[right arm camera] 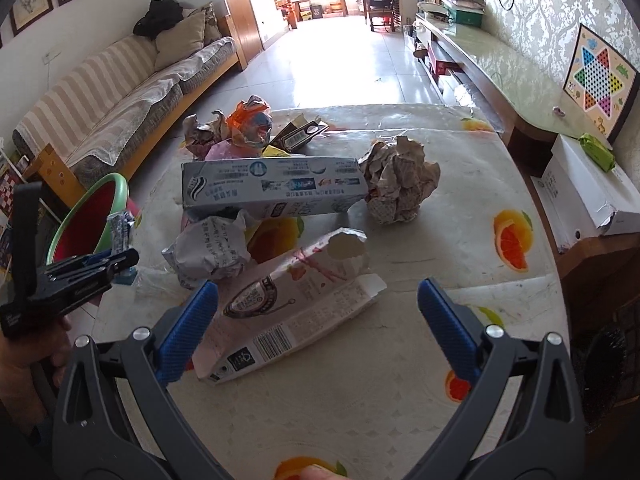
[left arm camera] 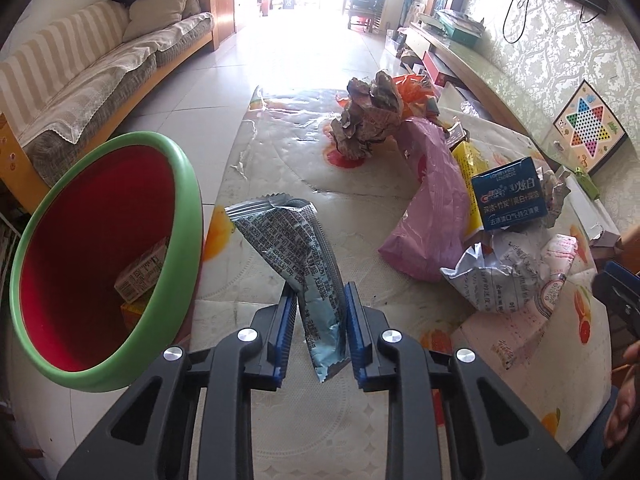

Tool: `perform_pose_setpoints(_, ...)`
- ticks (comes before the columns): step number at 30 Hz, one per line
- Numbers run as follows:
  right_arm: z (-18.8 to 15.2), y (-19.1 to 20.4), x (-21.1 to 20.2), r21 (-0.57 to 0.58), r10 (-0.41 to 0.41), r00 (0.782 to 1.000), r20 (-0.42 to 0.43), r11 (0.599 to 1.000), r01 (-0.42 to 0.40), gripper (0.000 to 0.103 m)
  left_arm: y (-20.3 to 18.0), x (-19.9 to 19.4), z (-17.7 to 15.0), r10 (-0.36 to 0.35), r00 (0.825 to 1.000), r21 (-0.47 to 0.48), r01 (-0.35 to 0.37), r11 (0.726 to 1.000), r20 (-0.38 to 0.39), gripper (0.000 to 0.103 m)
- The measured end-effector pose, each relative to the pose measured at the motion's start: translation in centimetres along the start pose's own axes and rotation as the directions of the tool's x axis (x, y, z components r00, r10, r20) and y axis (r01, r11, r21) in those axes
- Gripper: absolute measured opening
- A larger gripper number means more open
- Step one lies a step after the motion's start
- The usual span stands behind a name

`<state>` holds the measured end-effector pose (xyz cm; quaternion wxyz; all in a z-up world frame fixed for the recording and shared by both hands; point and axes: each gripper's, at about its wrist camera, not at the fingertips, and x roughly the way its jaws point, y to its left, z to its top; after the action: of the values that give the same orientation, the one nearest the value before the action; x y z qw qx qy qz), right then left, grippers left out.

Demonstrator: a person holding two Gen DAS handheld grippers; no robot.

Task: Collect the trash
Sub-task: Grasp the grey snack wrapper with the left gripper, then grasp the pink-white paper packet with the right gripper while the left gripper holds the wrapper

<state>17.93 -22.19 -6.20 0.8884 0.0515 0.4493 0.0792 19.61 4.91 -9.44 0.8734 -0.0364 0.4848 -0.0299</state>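
My left gripper (left arm camera: 320,292) is shut on a silver-blue foil wrapper (left arm camera: 296,248), which stands up between the blue pads just above the table. To its left is a green bin with a red inside (left arm camera: 188,208), holding a few small cartons. In the right wrist view my right gripper (right arm camera: 318,288) is open and hovers over a flattened white carton (right arm camera: 296,316) lying on the table. The left gripper (right arm camera: 120,260) with the wrapper (right arm camera: 120,232) shows at the left there, close to the bin (right arm camera: 116,188).
On the fruit-print tablecloth (right arm camera: 440,240) lie a long toothpaste box (right arm camera: 276,188), a crumpled paper ball (right arm camera: 400,184), a crumpled white bag (right arm camera: 212,252) and a pink plastic bag (left arm camera: 432,208). A white box (right arm camera: 588,192) stands at the right, a sofa (left arm camera: 80,80) at the left.
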Motion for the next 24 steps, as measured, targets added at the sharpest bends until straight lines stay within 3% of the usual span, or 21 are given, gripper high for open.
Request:
perform_pose_setpoints(5, 1.2, 0.3, 3.3, 0.021, -0.006, 0.998, -0.059, 1.0, 0.008, 0.096, 0.9, -1.7, 0.0, -0.021, 0.999, 0.003, 0.021, 1.0, 0.036, 0.022)
perform_pose_setpoints(7, 1.3, 0.5, 4.4, 0.014, -0.013, 0.996, -0.092, 1.0, 0.015, 0.09, 1.1, -2.2, 0.1, -0.024, 0.998, 0.008, 0.024, 1.0, 0.05, 0.022)
perform_pose_setpoints(10, 1.1, 0.5, 5.9, 0.016, -0.015, 0.99, -0.142, 1.0, 0.018, 0.073, 1.2, -2.7, 0.2, -0.039, 0.997, 0.006, 0.038, 0.999, 0.062, 0.022)
perform_pose_setpoints(14, 1.0, 0.6, 6.5, 0.028, 0.005, 0.989, -0.149, 1.0, -0.001, 0.068, 1.2, -3.2, 0.2, -0.049, 0.996, 0.014, 0.048, 0.999, 0.077, 0.022)
perform_pose_setpoints(20, 1.8, 0.9, 5.3, -0.025, 0.056, 0.989, -0.139, 0.998, -0.06, 0.048, 1.3, -3.6, 0.3, -0.055, 0.994, 0.01, 0.054, 0.998, 0.096, 0.022)
perform_pose_setpoints(24, 1.8, 1.3, 4.0, -0.107, 0.066, 0.991, -0.114, 0.991, -0.079, 0.046, 1.1, -3.7, 0.3, -0.059, 0.993, 0.007, 0.059, 0.998, 0.104, 0.022)
